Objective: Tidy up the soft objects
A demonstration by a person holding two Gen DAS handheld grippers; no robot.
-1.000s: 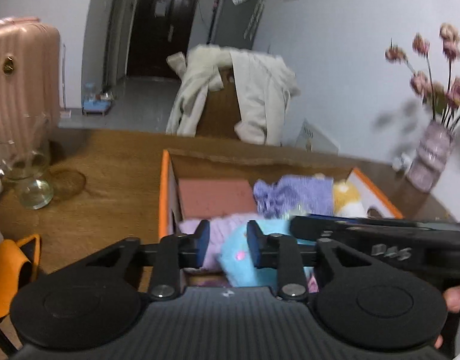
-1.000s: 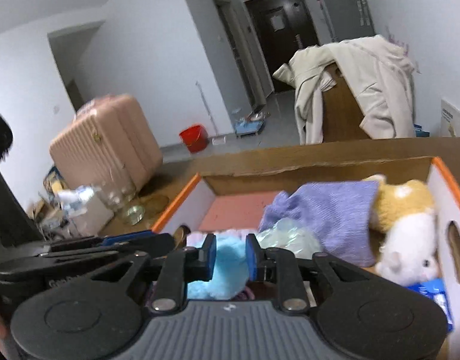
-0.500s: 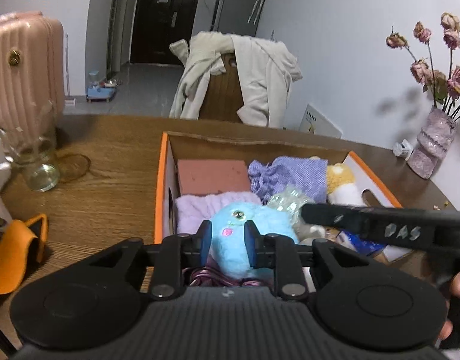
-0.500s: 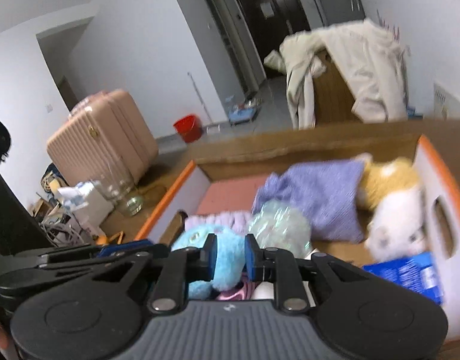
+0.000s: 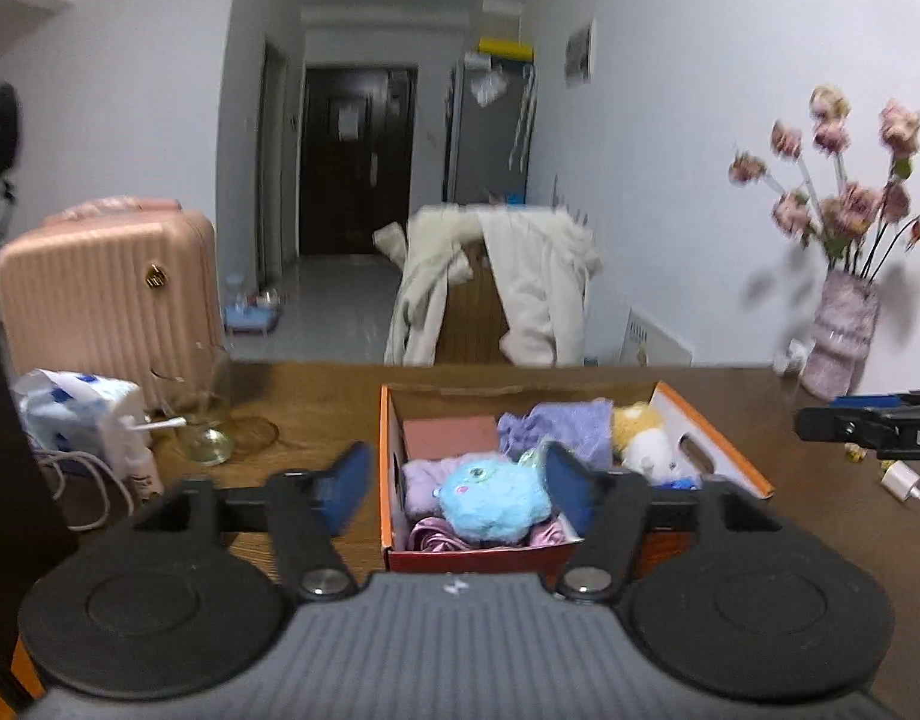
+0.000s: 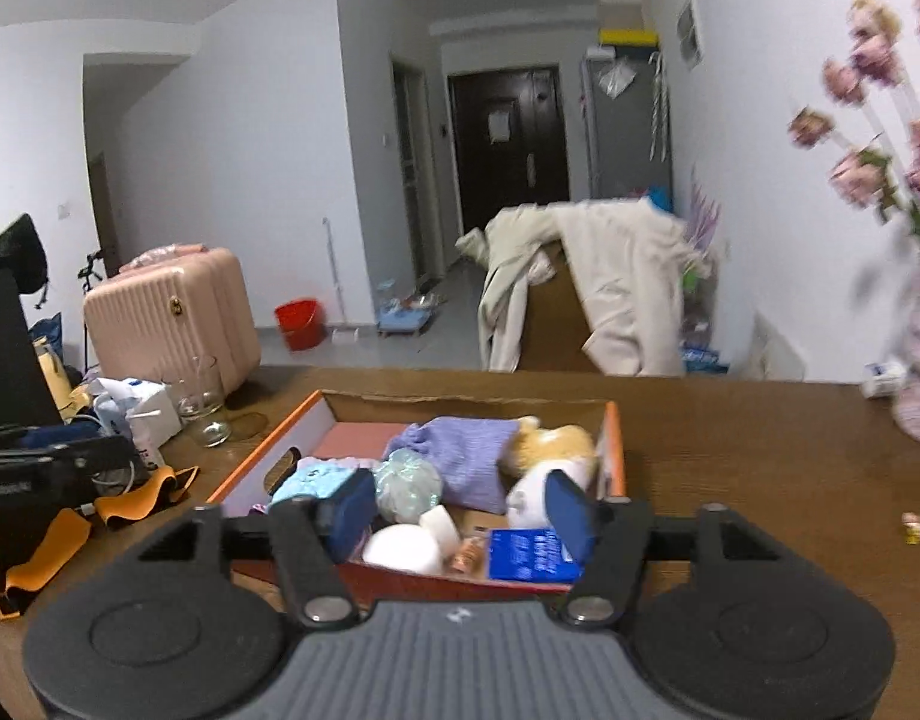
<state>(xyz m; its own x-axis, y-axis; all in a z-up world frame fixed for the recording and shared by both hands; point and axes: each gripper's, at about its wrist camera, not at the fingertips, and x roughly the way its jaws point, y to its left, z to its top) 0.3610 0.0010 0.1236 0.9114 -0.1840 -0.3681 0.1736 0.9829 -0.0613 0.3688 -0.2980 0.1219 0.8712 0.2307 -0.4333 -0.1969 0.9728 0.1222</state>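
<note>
You are holding both grippers above the near edge of the orange-rimmed box (image 5: 389, 450), at your 12 o'clock on the wooden table (image 5: 316, 402). The left gripper (image 5: 457, 483) is standing wide open, gripping nothing; the right gripper (image 6: 454, 501) is doing the same. The blue plush (image 5: 490, 495) is lying at the box's near left, the lavender cloth (image 6: 466, 450) at center, the yellow-and-white plush (image 6: 550, 450) at 2 o'clock.
</note>
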